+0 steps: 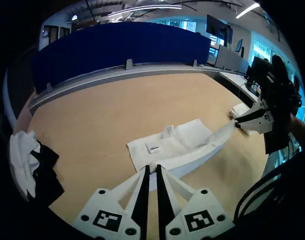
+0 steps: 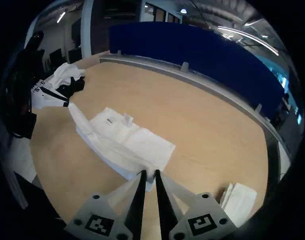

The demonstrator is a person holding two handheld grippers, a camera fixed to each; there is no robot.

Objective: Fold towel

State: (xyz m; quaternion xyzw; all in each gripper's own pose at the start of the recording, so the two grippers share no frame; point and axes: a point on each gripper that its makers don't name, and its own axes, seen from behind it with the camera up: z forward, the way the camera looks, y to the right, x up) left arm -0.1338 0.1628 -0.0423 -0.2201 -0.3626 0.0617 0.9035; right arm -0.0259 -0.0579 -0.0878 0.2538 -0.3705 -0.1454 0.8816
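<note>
The towel [image 1: 180,138] lies centred on the tabletop [image 1: 112,104], near edge lifted: my left gripper [image 1: 151,170] and right gripper [image 2: 149,174] are each clamped on a corner. I should carry both corners evenly to the far edge, keeping it taut.

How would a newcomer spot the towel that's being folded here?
On the wooden table before the blue divider, look mid-table: a long white towel, its ends pinched by the left claw and the right claw. Unlike the crumpled black-and-white heap and the small folded stack, it lies stretched out.
</note>
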